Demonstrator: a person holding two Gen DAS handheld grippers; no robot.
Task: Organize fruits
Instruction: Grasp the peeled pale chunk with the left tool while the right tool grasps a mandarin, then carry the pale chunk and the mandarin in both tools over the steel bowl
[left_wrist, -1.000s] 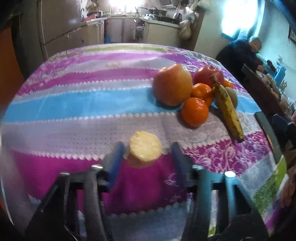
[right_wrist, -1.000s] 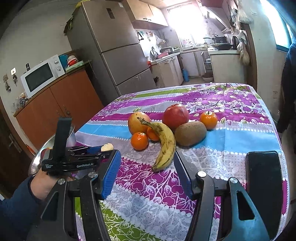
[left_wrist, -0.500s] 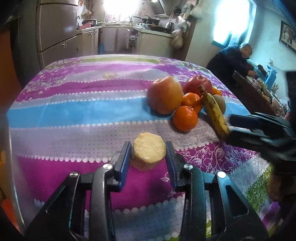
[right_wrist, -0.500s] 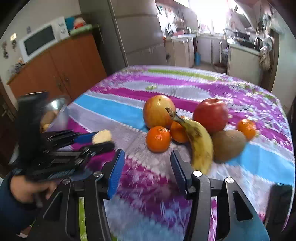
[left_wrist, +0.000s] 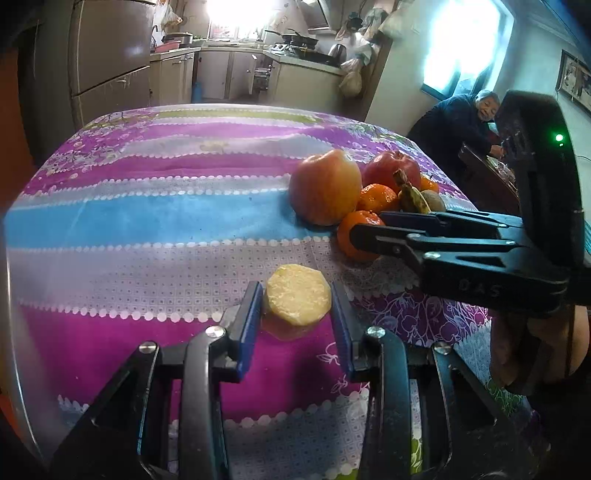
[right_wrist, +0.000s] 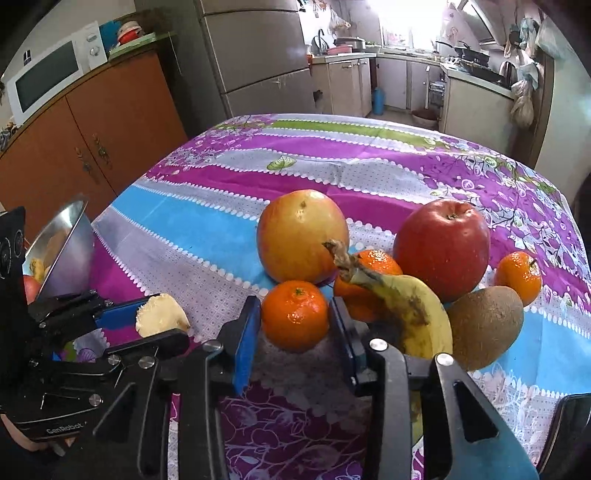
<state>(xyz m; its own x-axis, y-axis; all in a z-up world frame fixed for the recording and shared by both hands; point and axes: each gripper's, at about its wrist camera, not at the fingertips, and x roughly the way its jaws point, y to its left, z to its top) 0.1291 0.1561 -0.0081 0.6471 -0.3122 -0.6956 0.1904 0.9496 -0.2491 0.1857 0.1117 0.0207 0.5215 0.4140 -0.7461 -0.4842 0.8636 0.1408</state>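
My left gripper (left_wrist: 295, 314) is shut on a pale yellow peeled fruit piece (left_wrist: 298, 295) low over the striped tablecloth (left_wrist: 147, 221). The right wrist view shows the same piece (right_wrist: 162, 314) at the left. My right gripper (right_wrist: 294, 325) is shut on a small mandarin (right_wrist: 294, 314) that rests on the cloth at the front of the fruit pile. Behind it lie a yellow-red apple (right_wrist: 302, 236), a red apple (right_wrist: 441, 243), a banana (right_wrist: 413, 317), a kiwi (right_wrist: 484, 326) and two more mandarins (right_wrist: 517, 273).
A steel bowl (right_wrist: 62, 251) with fruit inside stands at the table's left edge, beside my left gripper. A dark phone (right_wrist: 569, 424) lies at the near right. A person (left_wrist: 461, 122) bends over another table beyond the far right. Cupboards and a fridge stand behind.
My left gripper has closed on the yellow piece. My right gripper has moved forward and left to the front mandarin, and its fingers have narrowed onto it.
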